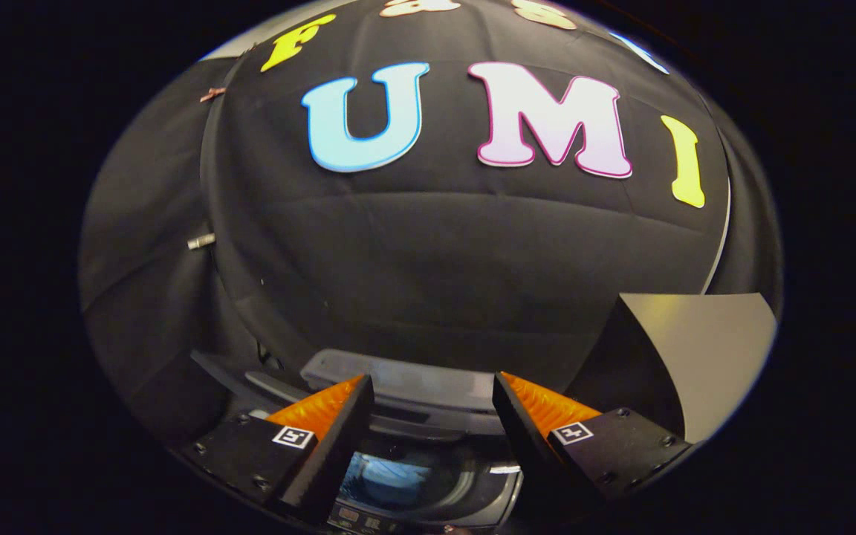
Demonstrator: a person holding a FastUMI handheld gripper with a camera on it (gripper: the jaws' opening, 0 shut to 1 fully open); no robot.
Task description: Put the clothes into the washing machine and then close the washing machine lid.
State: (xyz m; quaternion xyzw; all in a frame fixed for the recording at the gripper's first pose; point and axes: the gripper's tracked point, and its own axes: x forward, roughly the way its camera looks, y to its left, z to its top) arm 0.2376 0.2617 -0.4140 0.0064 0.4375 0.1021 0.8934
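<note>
My gripper (432,379) is open, with nothing between its fingers. It hovers above a dark top-loading washing machine (472,487), which lies below and just ahead of the fingers. Between the fingers I look down into the round tub opening (391,475), where something pale blue shows; I cannot tell whether it is cloth or a reflection. A grey panel (406,383), which looks like the raised lid, stands along the far side of the opening, just beyond the fingertips. The machine's control strip (357,516) lies on its near side.
The black cloth wall (435,260) rises close behind the machine. To the right of the right finger stands a dark box with a grey face (703,357). A small metal fitting (201,241) sticks out of the wall on the left.
</note>
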